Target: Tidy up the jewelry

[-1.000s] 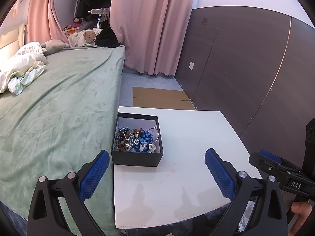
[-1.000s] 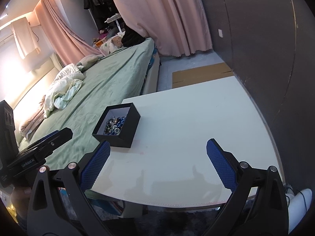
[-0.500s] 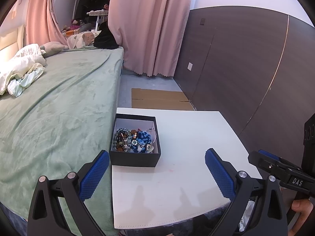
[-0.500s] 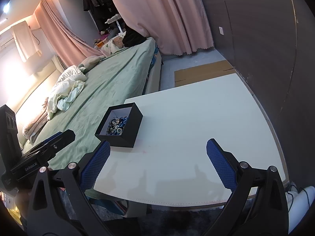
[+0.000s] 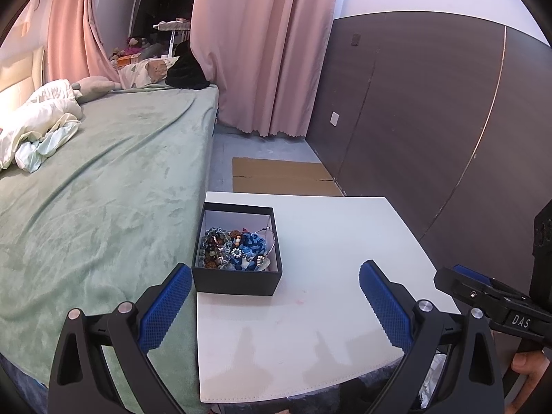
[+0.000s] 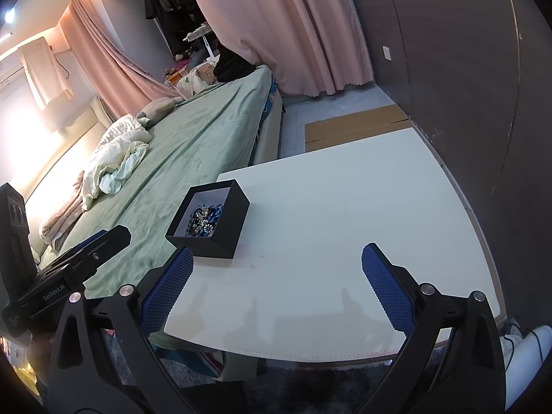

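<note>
A small black box with a white lining stands near the left edge of the white table. Inside it lies a tangle of jewelry: blue, brown and pale beads and a thin silver hoop. My left gripper hovers above the table's near edge, open and empty, with the box just beyond its left finger. In the right wrist view the same box sits left of centre on the table. My right gripper is open too, holding nothing, short of the box.
A bed with a green cover runs along the table's left side, with crumpled bedding on it. A dark panelled wall lies to the right, pink curtains behind, flat cardboard on the floor. A hand grips the other tool.
Both grippers have drifted slightly nearer the table and the box, so the box looks a little larger. Both stay open. Nothing on the table has moved.
</note>
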Demonstrator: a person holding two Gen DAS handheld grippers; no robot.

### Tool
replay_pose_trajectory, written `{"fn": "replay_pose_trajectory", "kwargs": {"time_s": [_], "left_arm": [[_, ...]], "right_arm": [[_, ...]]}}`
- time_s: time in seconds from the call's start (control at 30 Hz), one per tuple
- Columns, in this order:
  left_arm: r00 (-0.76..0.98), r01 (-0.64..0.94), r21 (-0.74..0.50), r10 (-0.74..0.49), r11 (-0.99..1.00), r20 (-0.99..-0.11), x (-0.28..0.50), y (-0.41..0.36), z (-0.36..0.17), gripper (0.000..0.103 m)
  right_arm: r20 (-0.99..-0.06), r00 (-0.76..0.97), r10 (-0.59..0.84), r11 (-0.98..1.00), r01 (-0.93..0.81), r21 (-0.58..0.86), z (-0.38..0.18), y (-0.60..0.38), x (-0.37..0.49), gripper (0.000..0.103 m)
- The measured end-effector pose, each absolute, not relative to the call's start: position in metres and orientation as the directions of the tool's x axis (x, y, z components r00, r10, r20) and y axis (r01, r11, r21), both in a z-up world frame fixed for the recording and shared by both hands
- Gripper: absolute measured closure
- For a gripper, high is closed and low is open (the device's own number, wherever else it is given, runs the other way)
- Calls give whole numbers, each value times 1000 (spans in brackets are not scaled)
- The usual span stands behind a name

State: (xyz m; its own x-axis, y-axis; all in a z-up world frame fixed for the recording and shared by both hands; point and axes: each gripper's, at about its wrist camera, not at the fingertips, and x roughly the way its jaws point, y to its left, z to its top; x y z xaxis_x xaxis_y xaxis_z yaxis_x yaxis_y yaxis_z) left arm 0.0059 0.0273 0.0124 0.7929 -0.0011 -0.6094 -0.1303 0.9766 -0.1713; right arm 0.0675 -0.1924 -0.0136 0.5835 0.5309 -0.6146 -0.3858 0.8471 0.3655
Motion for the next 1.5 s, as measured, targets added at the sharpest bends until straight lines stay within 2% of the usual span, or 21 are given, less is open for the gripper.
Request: {"fn": "replay_pose_trajectory", "kwargs": {"time_s": [0.83, 1.5], "left_arm": [[801, -172, -112, 72, 979, -595, 6, 23, 13, 9], [803, -171, -137, 58, 976, -594, 1, 31, 17, 9]], "right_arm": [[-614, 594, 520, 854, -378, 358, -14, -198, 68, 5], [-633, 587, 505, 863, -368, 347, -17, -192, 68, 5]]}}
